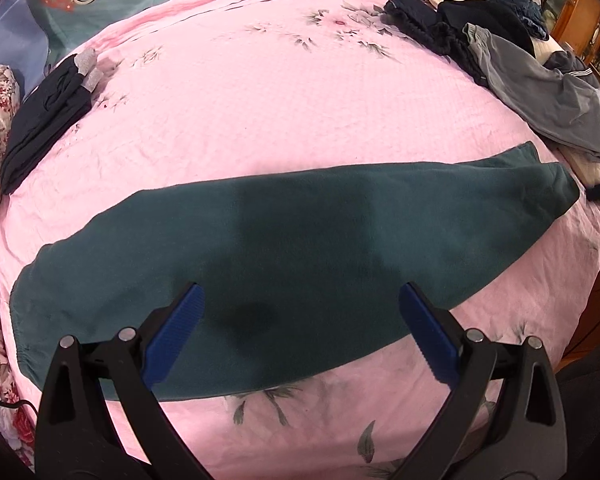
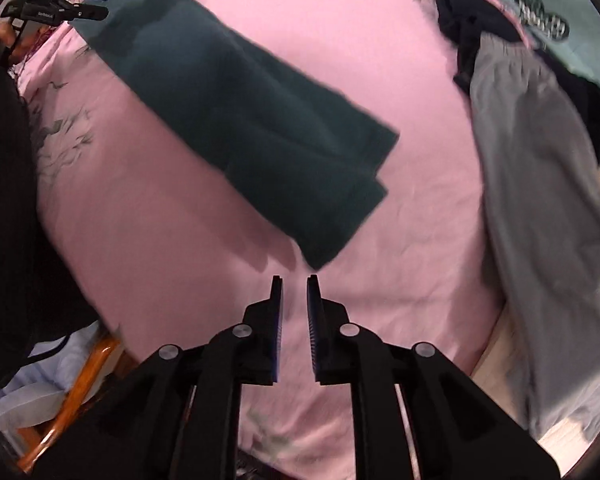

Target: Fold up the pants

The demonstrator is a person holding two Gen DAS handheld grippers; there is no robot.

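Dark teal pants [image 1: 300, 232], folded lengthwise, flat across pink bedspread [image 1: 260, 100]

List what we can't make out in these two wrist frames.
- Green pants: near edge hidden behind the left gripper in the left wrist view.
- Grey garment: motion-blurred and cut by the right wrist frame's edge.
- Dark clothes pile: individual items too tangled to separate, left wrist view.
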